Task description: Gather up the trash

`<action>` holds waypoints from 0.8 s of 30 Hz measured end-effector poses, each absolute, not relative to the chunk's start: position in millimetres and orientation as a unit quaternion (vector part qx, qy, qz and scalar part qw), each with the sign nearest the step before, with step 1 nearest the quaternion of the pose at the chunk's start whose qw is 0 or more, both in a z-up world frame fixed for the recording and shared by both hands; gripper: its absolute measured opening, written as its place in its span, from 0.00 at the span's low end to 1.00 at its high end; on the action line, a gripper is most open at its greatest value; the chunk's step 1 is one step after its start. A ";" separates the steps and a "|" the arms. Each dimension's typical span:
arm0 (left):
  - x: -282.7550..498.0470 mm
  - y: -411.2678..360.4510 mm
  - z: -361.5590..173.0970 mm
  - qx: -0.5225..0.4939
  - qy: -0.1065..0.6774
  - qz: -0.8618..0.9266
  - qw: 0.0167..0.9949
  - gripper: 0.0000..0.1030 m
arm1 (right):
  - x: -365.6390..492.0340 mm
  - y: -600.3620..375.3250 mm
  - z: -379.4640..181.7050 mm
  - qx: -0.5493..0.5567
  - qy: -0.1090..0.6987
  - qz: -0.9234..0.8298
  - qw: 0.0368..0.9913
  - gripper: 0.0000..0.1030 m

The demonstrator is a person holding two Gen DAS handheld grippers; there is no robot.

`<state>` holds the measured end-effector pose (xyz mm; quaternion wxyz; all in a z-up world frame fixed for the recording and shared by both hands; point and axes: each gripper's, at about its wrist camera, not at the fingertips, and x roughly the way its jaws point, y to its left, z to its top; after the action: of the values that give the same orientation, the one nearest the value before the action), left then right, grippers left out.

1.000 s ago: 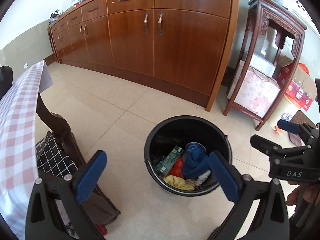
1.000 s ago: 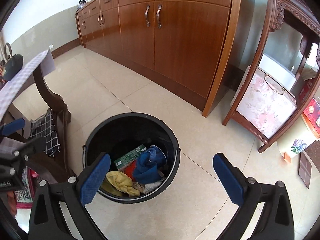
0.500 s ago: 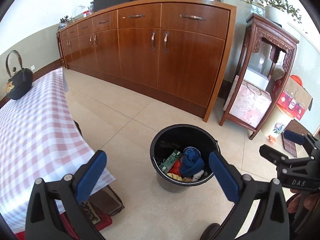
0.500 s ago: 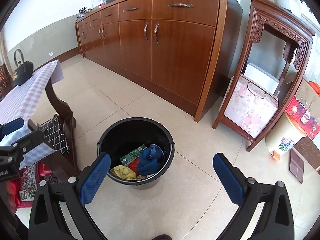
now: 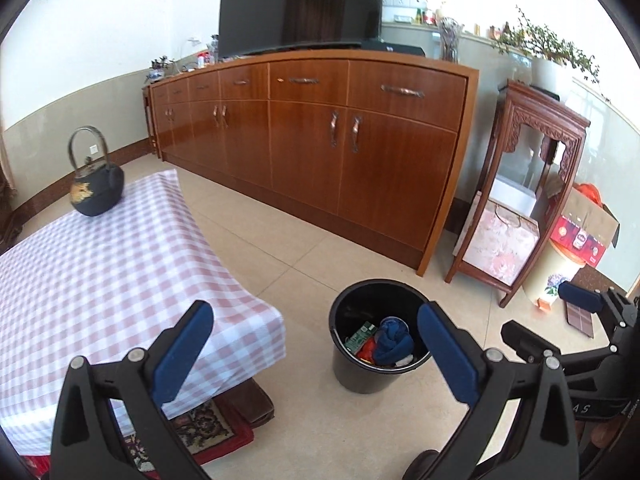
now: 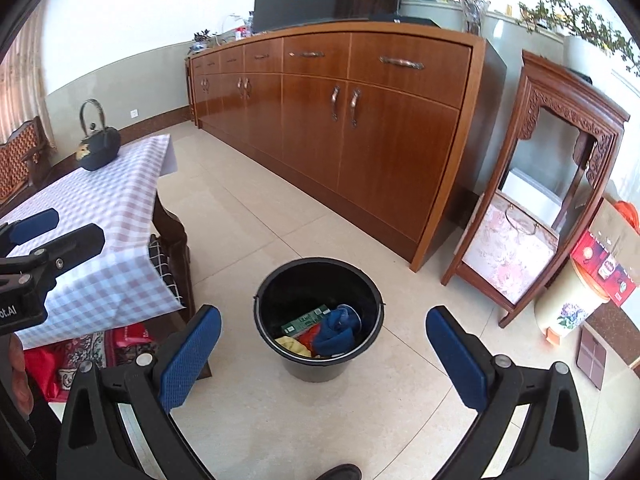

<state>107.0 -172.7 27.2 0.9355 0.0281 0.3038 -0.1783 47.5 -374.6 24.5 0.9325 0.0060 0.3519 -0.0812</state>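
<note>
I have lifted both spread, empty grippers, left and right, away from the filled black bucket, so collection looks done.

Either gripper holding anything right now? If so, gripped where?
Nothing held. The left gripper and right gripper are both open and empty, above the floor near the black bin.

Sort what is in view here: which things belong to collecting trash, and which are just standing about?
Belongs to the job:
- round black plastic bin on the floor tiles
- blue crumpled cloth, green flat carton and yellow wrapper inside it
- left hand-held gripper and right hand-held gripper, both open and empty

Standing about:
- dark round iron teapot
- pink checked tablecloth
- long brown wooden sideboard
</note>
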 end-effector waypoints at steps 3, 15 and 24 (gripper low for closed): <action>95.7 -156.0 33.8 0.023 0.300 -0.162 0.940 1.00 | 35.8 -359.1 38.0 0.004 0.341 -0.076 0.937 1.00; 56.9 -113.9 57.0 0.013 0.271 -0.117 0.955 1.00 | 2.5 -306.7 75.8 -0.018 0.312 -0.036 0.949 1.00; 50.9 -107.6 62.8 0.006 0.260 -0.125 0.957 1.00 | -7.5 -304.1 83.3 -0.014 0.299 -0.047 0.953 1.00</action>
<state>50.9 -107.6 62.8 0.9575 0.0063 0.2603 -0.1245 -7.5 -304.1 83.3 0.9531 -0.0135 0.2987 -0.0467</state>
